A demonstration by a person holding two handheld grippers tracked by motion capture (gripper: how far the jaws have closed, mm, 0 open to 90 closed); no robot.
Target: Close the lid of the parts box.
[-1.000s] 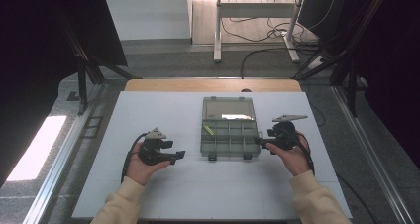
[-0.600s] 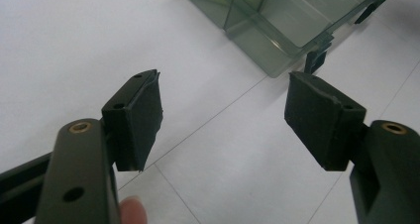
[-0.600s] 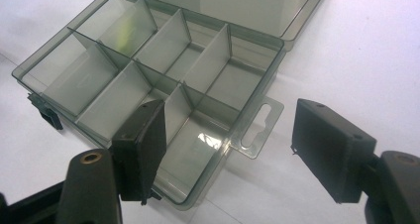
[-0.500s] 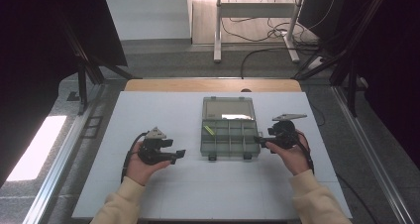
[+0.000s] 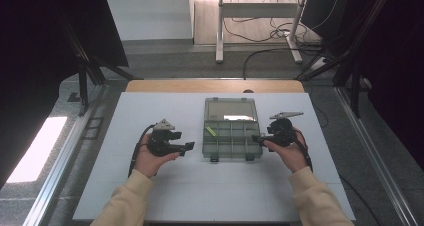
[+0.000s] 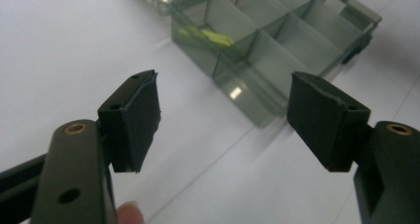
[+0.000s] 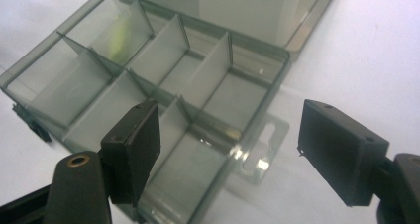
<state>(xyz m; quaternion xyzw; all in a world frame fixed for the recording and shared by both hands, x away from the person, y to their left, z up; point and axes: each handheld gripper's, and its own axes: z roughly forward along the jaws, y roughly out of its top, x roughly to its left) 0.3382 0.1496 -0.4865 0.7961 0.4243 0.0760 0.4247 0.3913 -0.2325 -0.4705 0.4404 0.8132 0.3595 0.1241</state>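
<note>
Two open grippers, left gripper (image 5: 191, 145) & right gripper (image 5: 255, 138), nothing between the jaws, the right's having just widened, flank our organizer box (image 5: 230, 134): light, rigid, slick plastic; we'd grip its side walls.

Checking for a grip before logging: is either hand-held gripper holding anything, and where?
Nothing is held. The left hand-held gripper and right hand-held gripper both stand open beside the compartment box, jaws empty.

Clear compartment box (image 5: 230, 131), lid open, mid-table
</note>
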